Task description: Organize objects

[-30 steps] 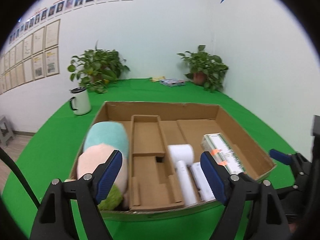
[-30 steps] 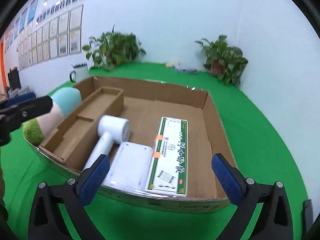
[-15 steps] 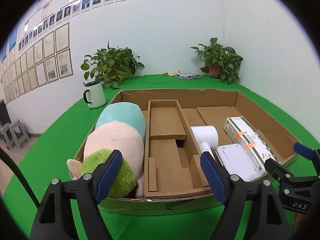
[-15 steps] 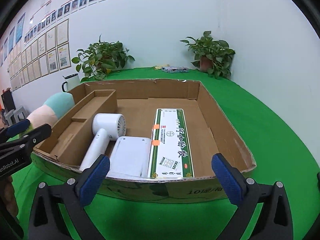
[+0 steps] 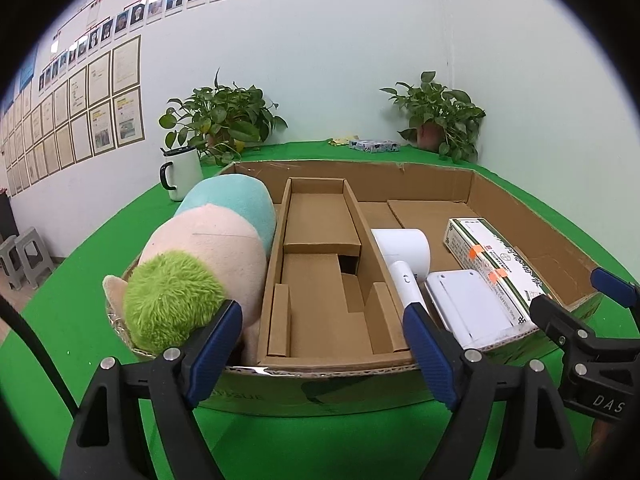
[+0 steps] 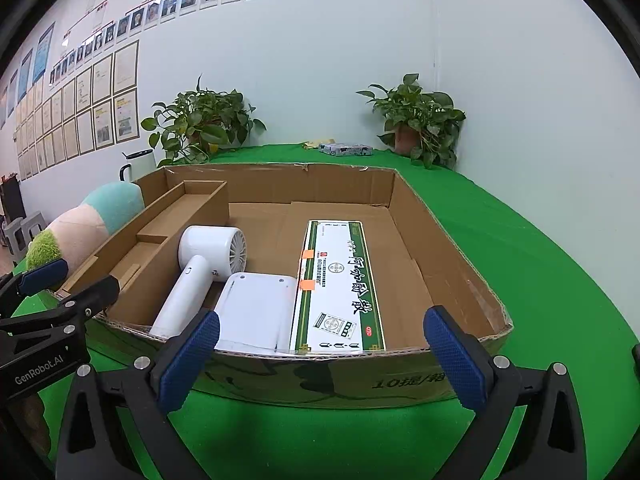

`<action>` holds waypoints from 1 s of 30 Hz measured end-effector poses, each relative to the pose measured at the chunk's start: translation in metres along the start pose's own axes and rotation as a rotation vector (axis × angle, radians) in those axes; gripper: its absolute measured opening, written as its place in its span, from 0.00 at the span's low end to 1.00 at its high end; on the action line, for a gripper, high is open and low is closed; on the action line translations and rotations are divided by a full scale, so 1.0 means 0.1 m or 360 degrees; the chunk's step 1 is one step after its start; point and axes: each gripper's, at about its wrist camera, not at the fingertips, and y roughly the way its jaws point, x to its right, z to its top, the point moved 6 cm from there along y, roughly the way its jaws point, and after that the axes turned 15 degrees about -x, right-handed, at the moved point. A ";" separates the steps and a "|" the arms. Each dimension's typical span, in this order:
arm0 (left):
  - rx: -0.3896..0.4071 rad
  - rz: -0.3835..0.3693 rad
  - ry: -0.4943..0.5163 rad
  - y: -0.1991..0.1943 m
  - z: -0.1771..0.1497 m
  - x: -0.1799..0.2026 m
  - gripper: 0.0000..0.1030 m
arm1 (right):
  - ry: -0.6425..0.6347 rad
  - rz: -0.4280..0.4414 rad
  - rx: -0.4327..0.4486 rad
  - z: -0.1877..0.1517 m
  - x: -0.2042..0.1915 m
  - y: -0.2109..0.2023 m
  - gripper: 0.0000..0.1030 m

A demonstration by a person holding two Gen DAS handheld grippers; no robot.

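Note:
A shallow cardboard box (image 5: pixel 472 184) (image 6: pixel 412 216) lies on the green table. At its left end rests a plush toy (image 5: pixel 216 248) (image 6: pixel 86 220) in teal, pink and green. Beside it stands a cardboard insert (image 5: pixel 320 264) (image 6: pixel 160 236). A white hair dryer (image 5: pixel 404 252) (image 6: pixel 200 268), a flat white device (image 5: pixel 464 304) (image 6: pixel 256 308) and a green-and-white carton (image 5: pixel 496 264) (image 6: pixel 340 280) lie to the right. My left gripper (image 5: pixel 320 332) hangs before the box's near wall, its jaws opening, nothing between them. My right gripper (image 6: pixel 322 332) is open and holds nothing, near the carton's end.
A white mug (image 5: pixel 182 174) stands left of the box. Two potted plants (image 5: pixel 220 120) (image 5: pixel 440 116) and a small packet (image 5: pixel 374 145) sit along the back wall. Grey stools (image 5: pixel 24 256) stand on the floor at far left.
Both cameras have sunk toward the table, so the box's near wall looms larger and its contents look flatter. Both grippers have stayed open.

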 end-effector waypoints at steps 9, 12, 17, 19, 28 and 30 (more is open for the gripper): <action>-0.0032 0.0025 0.0043 0.03 0.00 0.06 0.91 | 0.0001 0.0000 0.0000 0.00 -0.01 0.00 1.00; -0.0032 0.0019 0.0041 0.02 0.00 0.06 0.91 | -0.0003 0.0004 -0.0002 0.00 -0.02 0.01 1.00; -0.0032 0.0018 0.0041 0.02 0.00 0.05 0.91 | -0.0003 0.0005 -0.0002 0.00 -0.02 0.01 1.00; -0.0032 0.0018 0.0041 0.02 0.00 0.05 0.91 | -0.0003 0.0005 -0.0002 0.00 -0.02 0.01 1.00; -0.0032 0.0018 0.0041 0.02 0.00 0.05 0.92 | -0.0002 0.0004 -0.0002 0.00 -0.03 0.01 1.00; -0.0032 0.0018 0.0041 0.02 0.00 0.05 0.92 | -0.0002 0.0004 -0.0002 0.00 -0.03 0.01 1.00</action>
